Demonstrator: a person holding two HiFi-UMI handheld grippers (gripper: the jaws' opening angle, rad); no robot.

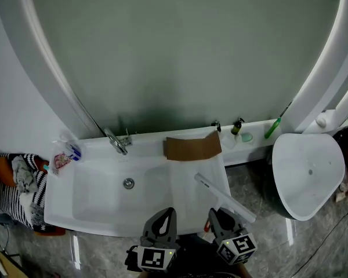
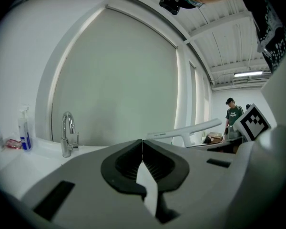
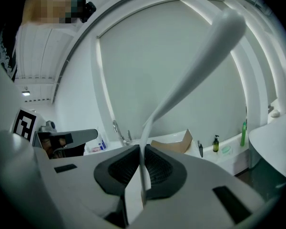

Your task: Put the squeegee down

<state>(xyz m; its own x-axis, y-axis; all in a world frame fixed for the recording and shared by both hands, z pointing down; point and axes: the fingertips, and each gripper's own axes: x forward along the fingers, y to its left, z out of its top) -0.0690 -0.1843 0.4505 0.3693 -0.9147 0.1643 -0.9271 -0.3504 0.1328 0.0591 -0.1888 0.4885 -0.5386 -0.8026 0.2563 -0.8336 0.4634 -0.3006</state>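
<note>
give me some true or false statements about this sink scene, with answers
1. The right gripper is shut on the squeegee. True.
2. The left gripper holds a spray bottle. False: its jaws are together with nothing between them.
3. A piece of cardboard lies at the back of the sink, to the right of the faucet. True.
4. The squeegee lies flat in the basin. False: the right gripper holds it up above the sink's front right corner.
</note>
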